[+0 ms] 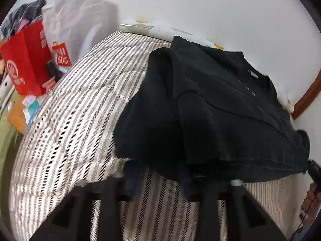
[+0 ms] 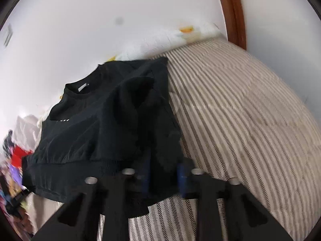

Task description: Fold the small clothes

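Blue-padded fingers [image 1: 132, 177] of the left hand-held gripper [image 1: 158, 180] sit nearest the lens, dug into the near hem of a small black top [image 1: 210, 104] that lies on a striped bed cover [image 1: 70, 110]. In that view the hem drapes over both fingertips, so the pads are half hidden; the jaws look drawn close together and appear to pinch the fabric, though the exact contact is blurred. The right hand-held gripper [image 2: 163, 175] does the same at the other end of the hem: its blue fingers [image 2: 181, 175] stand narrowly apart with a bunch of black cloth caught between them.

Both sleeves of the top are already turned in over the body, the neckline with its pale label [image 2: 83, 88] points away toward the white wall [image 2: 100, 10], and a red paper bag [image 1: 28, 60] and a white shopping bag [image 1: 74, 20] stand off beside the bed, well apart from the work.

I judge the step in hand to be the taking-up of the bottom edge for the crosswise fold, hem to collar. Next, both ends should rise evenly and travel toward the neckline, kept level so the tucked sleeves do not slide out, then be laid down square and let go. A weak pinch on one side would skew the fold.
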The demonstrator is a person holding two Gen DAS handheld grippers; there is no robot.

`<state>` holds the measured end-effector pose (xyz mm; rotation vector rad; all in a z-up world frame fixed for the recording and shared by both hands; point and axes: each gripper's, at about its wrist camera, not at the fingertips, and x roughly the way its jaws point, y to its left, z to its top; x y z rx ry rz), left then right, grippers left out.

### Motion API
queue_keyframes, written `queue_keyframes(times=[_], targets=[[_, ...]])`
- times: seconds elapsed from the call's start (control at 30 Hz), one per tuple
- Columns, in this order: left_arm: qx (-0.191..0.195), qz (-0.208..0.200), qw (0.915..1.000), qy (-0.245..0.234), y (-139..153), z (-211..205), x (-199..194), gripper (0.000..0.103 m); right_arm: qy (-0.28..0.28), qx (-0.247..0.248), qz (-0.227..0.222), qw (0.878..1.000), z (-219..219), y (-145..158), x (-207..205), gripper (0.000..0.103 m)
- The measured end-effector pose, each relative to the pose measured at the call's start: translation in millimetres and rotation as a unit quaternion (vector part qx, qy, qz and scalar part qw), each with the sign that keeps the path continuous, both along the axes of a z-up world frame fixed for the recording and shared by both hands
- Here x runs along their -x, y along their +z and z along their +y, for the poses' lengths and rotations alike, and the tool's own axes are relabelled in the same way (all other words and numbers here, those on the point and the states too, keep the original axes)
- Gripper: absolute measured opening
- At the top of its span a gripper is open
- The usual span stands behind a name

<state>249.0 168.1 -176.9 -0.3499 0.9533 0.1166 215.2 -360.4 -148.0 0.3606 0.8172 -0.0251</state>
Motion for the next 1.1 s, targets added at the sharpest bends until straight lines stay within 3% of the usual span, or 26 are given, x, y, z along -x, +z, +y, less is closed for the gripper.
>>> queue_keyframes(times=[0.03,0.27,0.53,0.73,1.1], targets=[[0.016,-0.001,0.9999,-0.001,0,1,1,0.013,0.004,0.007,-0.004,1.000,3,2,4,0.014],[0.020,-0.016,0.9996,-0.008,12,0,20,0.010,-0.003,-0.037,0.001,0.999,-6,11,18,0.012],[0.018,-0.016,0.9996,-0.013,13,-4,62,0.010,0.002,0.005,0.010,1.000,10,30,48,0.012],[0.024,-0.037,0.9985,-0.033,15,-9,98,0.010,-0.011,0.018,0.024,0.999,7,29,74,0.012],[0.033,-0.045,0.9968,-0.057,11,-10,129,0.011,-0.037,0.042,0.031,0.998,7,25,110,0.012]])
